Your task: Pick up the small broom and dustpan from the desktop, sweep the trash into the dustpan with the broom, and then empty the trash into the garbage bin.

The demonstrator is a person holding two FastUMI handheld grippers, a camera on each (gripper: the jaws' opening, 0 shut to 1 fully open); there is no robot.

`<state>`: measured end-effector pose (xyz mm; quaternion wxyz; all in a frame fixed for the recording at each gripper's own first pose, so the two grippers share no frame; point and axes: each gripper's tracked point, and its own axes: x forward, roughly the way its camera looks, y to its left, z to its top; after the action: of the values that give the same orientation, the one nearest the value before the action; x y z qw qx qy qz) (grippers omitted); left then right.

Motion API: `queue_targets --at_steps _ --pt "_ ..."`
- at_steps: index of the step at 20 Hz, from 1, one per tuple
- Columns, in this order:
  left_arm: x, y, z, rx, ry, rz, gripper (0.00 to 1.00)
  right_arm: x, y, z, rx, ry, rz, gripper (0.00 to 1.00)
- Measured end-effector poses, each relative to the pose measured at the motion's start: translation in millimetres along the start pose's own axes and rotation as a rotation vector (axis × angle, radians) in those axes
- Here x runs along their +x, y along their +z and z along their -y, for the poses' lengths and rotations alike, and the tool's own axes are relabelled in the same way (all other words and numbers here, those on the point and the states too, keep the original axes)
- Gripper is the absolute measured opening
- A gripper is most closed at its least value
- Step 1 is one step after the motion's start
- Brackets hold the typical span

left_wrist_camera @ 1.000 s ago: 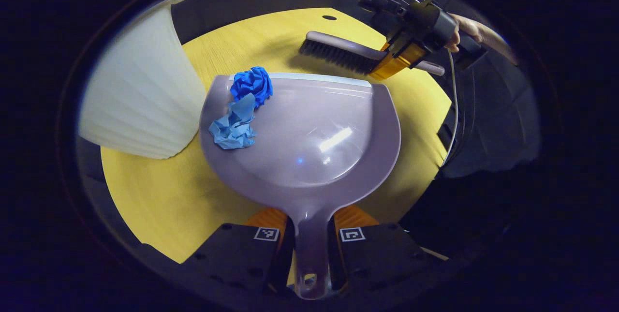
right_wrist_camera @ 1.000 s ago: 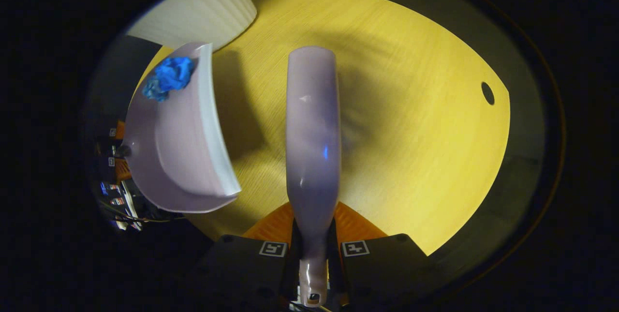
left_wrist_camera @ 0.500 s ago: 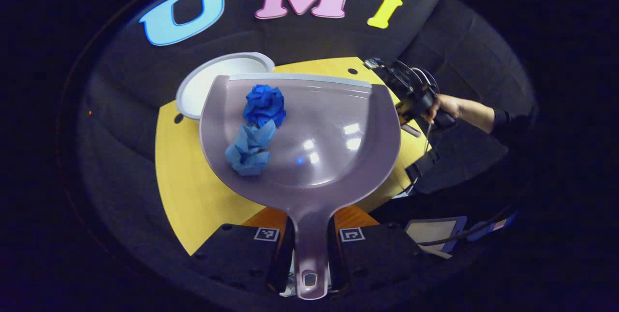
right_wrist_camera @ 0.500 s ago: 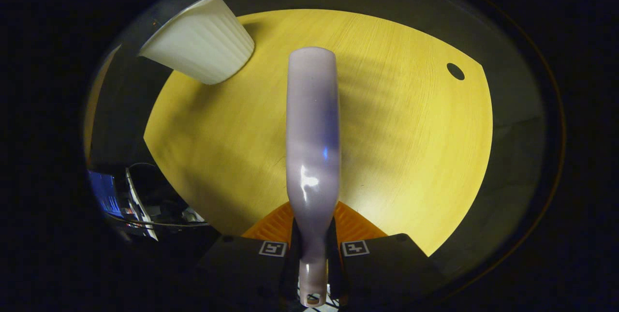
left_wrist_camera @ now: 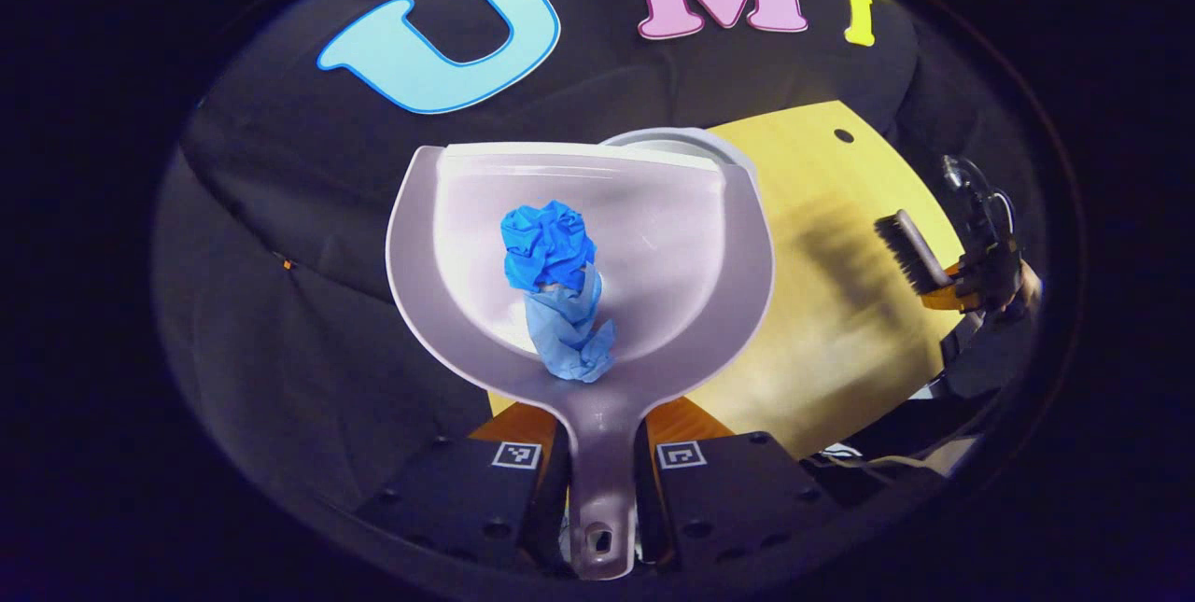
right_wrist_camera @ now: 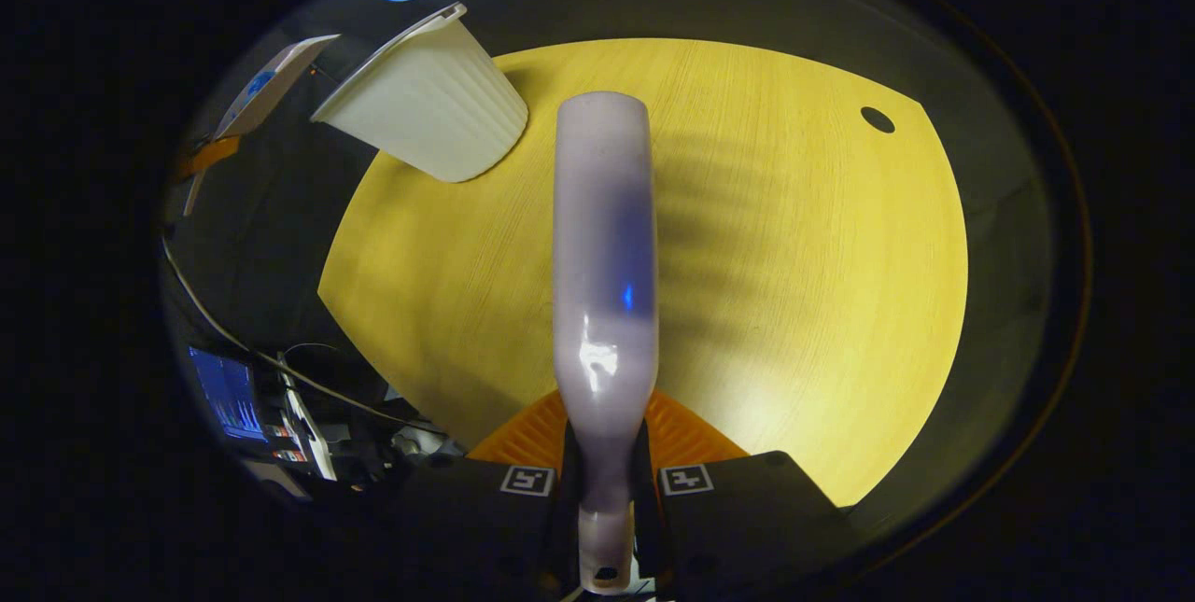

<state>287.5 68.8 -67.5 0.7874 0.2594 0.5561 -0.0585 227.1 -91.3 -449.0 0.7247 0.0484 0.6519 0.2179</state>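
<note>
While lifted off the yellow bench [left_wrist_camera: 840,341], held by its handle: the dustpan [left_wrist_camera: 672,257], squeezed between both fingers of the left hand-held gripper [left_wrist_camera: 597,481]. Inside the pan, two crumpled bits of trash: a dark blue paper ball [left_wrist_camera: 546,243] and, touching it at 6 o'clock, a lighter blue wad [left_wrist_camera: 571,336] (nearest the handle). Peeking past the pan's far edge at 1 o'clock, the rim of the white garbage bin [left_wrist_camera: 686,140]. Far off at 3 o'clock, the right hand-held gripper [left_wrist_camera: 971,271] with the broom [left_wrist_camera: 906,252]. Seen from the right gripper view, the broom handle pinched tight, pointing to 12 o'clock over the bench, bin at 11 o'clock.
</note>
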Motion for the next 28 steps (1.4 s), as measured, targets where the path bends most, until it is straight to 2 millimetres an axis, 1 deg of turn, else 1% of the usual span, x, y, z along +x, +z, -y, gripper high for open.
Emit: queue_targets --at_steps 1,2,3,4,5,6,7,8,10,12,13,15,16,18,20,22,23,24,25,26,27,28 --pt "6 12 10 0.027 0.009 -0.022 0.29 0 0 -1 0.008 0.001 0.002 0.27" --pt "11 16 22 0.049 0.014 -0.059 0.29 1 -2 -4 0.017 0.003 0.007 0.27" --pt "7 18 31 0.071 0.02 -0.088 0.28 0 -2 -7 0.026 0.006 0.015 0.27" --pt "11 24 32 0.103 0.039 -0.103 0.29 1 -3 -9 0.036 0.003 0.026 0.27" --pt "19 27 43 0.153 0.057 -0.12 0.29 1 -3 -11 0.043 -0.001 0.038 0.27" --pt "24 25 52 0.199 0.083 -0.139 0.29 1 -2 -12 0.051 -0.003 0.048 0.27" --pt "35 21 68 0.254 0.107 -0.165 0.29 0 -3 -13 0.065 -0.001 0.055 0.27" --pt "40 18 77 0.3 0.148 -0.188 0.29 0 -2 -18 0.085 0.011 0.066 0.27" --pt "45 17 95 0.404 0.222 -0.212 0.29 -1 -4 -24 0.107 0.034 0.071 0.27" --pt "49 9 115 0.46 0.272 -0.212 0.29 -2 -5 -25 0.097 0.026 0.068 0.27" --pt "48 5 115 0.458 0.274 -0.207 0.29 -2 -3 -24 0.097 0.028 0.07 0.27" --pt "52 1 124 0.402 0.258 -0.177 0.29 0 0 -27 0.111 0.036 0.079 0.27" --pt "53 5 129 0.358 0.252 -0.15 0.29 0 2 -28 0.122 0.035 0.088 0.27" --pt "60 9 149 0.275 0.231 -0.063 0.29 1 6 -29 0.143 0.034 0.1 0.27" --pt "62 9 177 0.172 0.186 0.022 0.29 -3 10 -30 0.165 0.035 0.112 0.27" --pt "58 12 185 0.09 0.139 0.107 0.29 -5 14 -31 0.192 0.034 0.127 0.27" --pt "55 12 194 0.06 0.112 0.163 0.29 -5 17 -30 0.204 0.032 0.133 0.27" --pt "45 16 209 0.045 0.072 0.221 0.29 -6 18 -28 0.215 0.022 0.137 0.27" --pt "39 20 221 0.047 0.008 0.273 0.29 -6 20 -23 0.232 0.005 0.143 0.27" --pt "29 26 240 0.046 -0.069 0.318 0.28 -5 22 -19 0.254 -0.006 0.147 0.27" --pt "29 29 264 0.025 -0.147 0.35 0.29 -5 24 -16 0.272 -0.013 0.152 0.27" --pt "32 30 284 0.003 -0.223 0.371 0.29 -4 24 -11 0.285 -0.027 0.156 0.27"
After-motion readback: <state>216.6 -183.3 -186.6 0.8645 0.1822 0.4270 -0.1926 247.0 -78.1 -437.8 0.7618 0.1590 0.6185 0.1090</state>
